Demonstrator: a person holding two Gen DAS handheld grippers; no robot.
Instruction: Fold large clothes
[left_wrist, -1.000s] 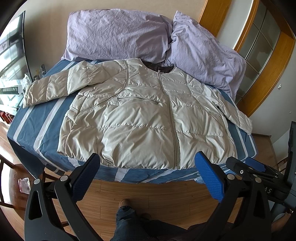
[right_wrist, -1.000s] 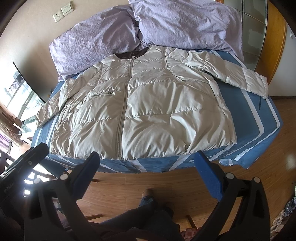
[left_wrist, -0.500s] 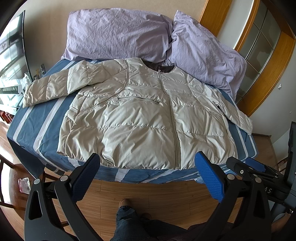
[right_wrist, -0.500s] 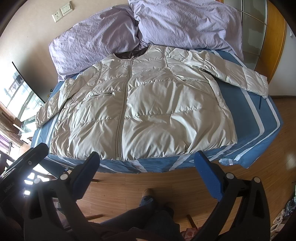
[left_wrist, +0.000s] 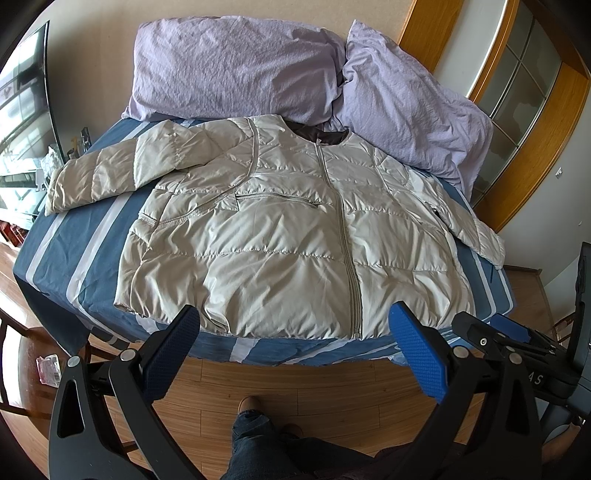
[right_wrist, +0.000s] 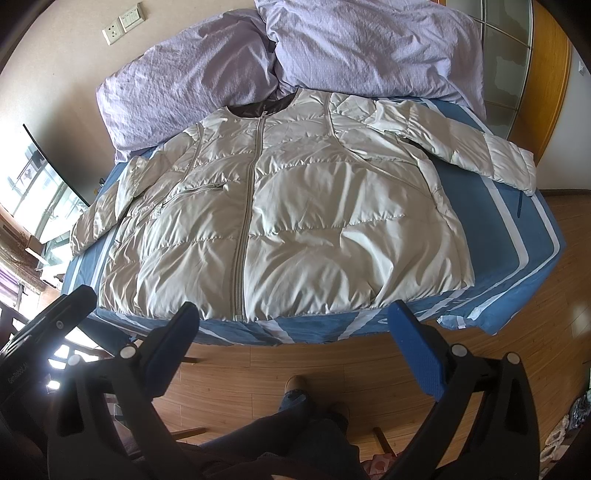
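A beige quilted puffer jacket (left_wrist: 280, 236) lies flat and zipped on the blue striped bed (left_wrist: 74, 243), both sleeves spread out, collar toward the pillows. It also shows in the right wrist view (right_wrist: 295, 221). My left gripper (left_wrist: 295, 347) is open and empty, held above the wooden floor just short of the jacket's hem. My right gripper (right_wrist: 295, 343) is open and empty too, at the same distance from the hem. The right gripper's body (left_wrist: 517, 350) shows at the right edge of the left wrist view.
Two lilac pillows (left_wrist: 236, 66) lean against the wall behind the collar. The person's legs and shoe (right_wrist: 295, 391) stand on the wooden floor (left_wrist: 332, 384) in front of the bed. A wooden-framed glass door (left_wrist: 524, 96) is at the right. A television (left_wrist: 22, 110) stands at the left.
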